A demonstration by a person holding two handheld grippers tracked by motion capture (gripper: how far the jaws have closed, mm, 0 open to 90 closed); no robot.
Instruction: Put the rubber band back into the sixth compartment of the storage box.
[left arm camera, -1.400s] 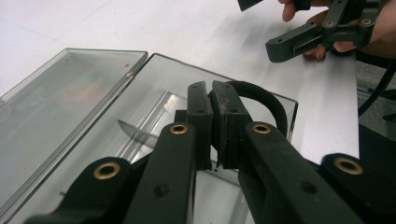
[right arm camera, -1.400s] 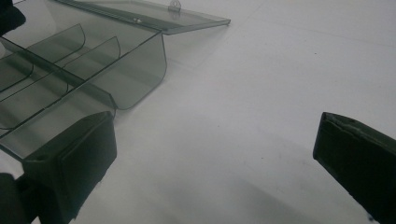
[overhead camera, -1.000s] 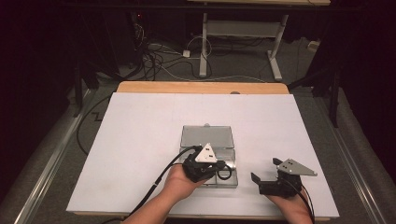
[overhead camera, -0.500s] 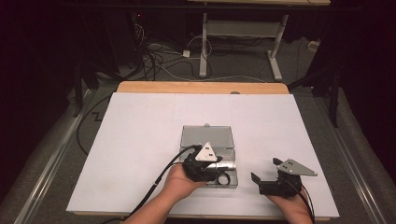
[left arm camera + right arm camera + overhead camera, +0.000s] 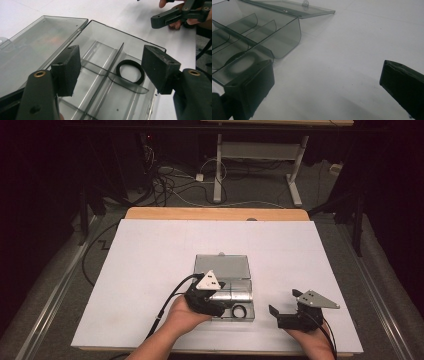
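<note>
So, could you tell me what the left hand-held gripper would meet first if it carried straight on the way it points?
Probably the black ring lying in the open clear box; the left hand-held gripper has just been opening, nothing between its jaws.

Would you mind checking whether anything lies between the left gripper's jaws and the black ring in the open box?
Nothing visible does. The left gripper hangs over the clear compartment box, jaws just opened, empty. The black ring lies uncovered beyond a low curved divider.
</note>
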